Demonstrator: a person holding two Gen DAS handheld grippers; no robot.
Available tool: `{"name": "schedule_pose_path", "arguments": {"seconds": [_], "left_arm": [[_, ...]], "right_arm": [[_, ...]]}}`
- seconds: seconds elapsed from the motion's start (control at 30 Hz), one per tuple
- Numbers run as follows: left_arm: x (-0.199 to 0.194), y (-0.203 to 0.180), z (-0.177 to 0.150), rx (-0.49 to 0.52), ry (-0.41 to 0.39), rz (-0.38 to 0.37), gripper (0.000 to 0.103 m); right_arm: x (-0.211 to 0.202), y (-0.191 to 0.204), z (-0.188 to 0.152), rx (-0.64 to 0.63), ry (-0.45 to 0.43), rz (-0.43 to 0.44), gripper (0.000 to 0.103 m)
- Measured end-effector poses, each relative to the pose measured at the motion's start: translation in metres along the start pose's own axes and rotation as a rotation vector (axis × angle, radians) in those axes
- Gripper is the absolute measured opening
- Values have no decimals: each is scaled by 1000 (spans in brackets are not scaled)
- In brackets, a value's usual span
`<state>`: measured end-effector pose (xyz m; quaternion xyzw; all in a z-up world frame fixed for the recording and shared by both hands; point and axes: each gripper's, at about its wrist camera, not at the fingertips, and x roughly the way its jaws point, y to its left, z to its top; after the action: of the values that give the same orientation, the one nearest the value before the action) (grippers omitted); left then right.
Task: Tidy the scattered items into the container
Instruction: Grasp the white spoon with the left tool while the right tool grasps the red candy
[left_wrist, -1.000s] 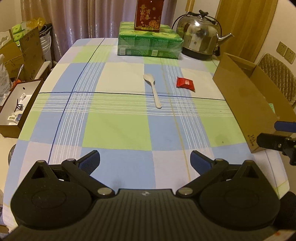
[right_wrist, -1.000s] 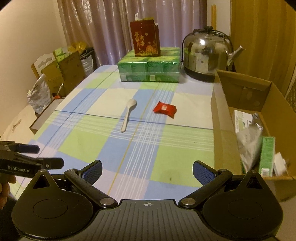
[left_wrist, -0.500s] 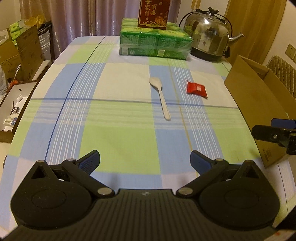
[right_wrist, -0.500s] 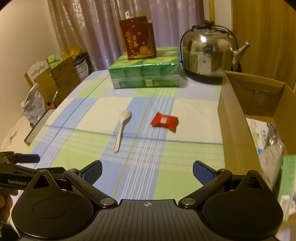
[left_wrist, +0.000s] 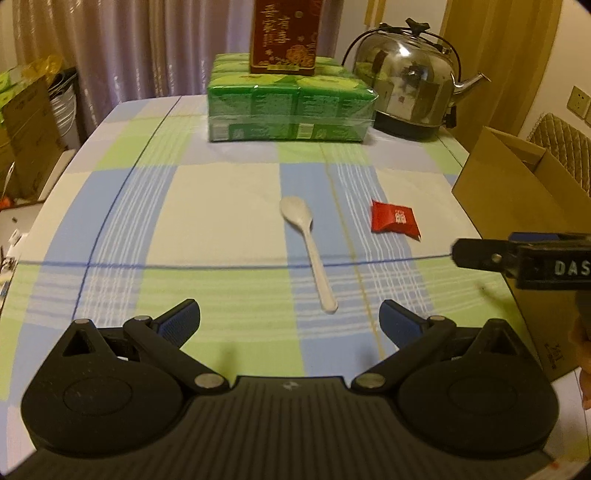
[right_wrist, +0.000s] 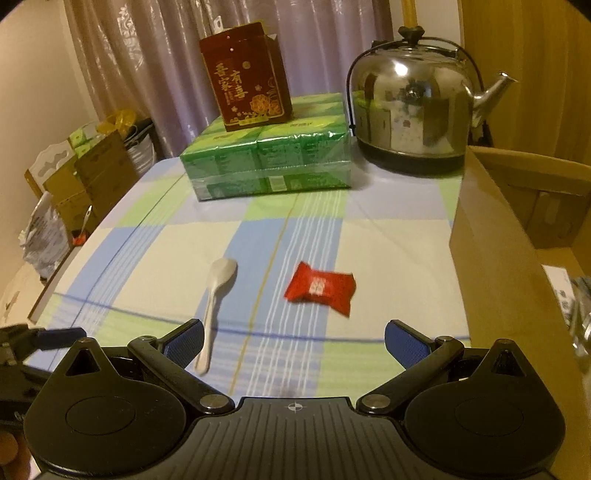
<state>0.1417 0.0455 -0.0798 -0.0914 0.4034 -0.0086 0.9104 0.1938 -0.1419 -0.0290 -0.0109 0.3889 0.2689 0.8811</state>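
Observation:
A white plastic spoon lies on the checked tablecloth, handle toward me; it also shows in the right wrist view. A red snack packet lies to its right, also in the right wrist view. The open cardboard box stands at the table's right edge with items inside. My left gripper is open and empty just short of the spoon handle. My right gripper is open and empty, just short of the packet.
A green shrink-wrapped pack with a dark red gift bag on top stands at the table's far end, next to a steel kettle. Cardboard boxes and bags stand on the floor to the left.
Both grippers have moved forward over the table toward the spoon and the packet. Both stay open. The spoon and packet have not moved.

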Motion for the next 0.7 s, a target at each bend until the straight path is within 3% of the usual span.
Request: {"name": "schedule_pose_path", "arguments": {"seconds": [0.37,0.67,0.7], "left_arm": [[51,1,11,29,18,-2,87],[83,-3,27,50,20,-9,62],[86,-3,28,52,22,-11,56]], "right_arm": [[47,-13,10,78,0,-29,101],[66,-23,11,102,7,-49,101],[68,-23,11,102,9,-54,101]]}}
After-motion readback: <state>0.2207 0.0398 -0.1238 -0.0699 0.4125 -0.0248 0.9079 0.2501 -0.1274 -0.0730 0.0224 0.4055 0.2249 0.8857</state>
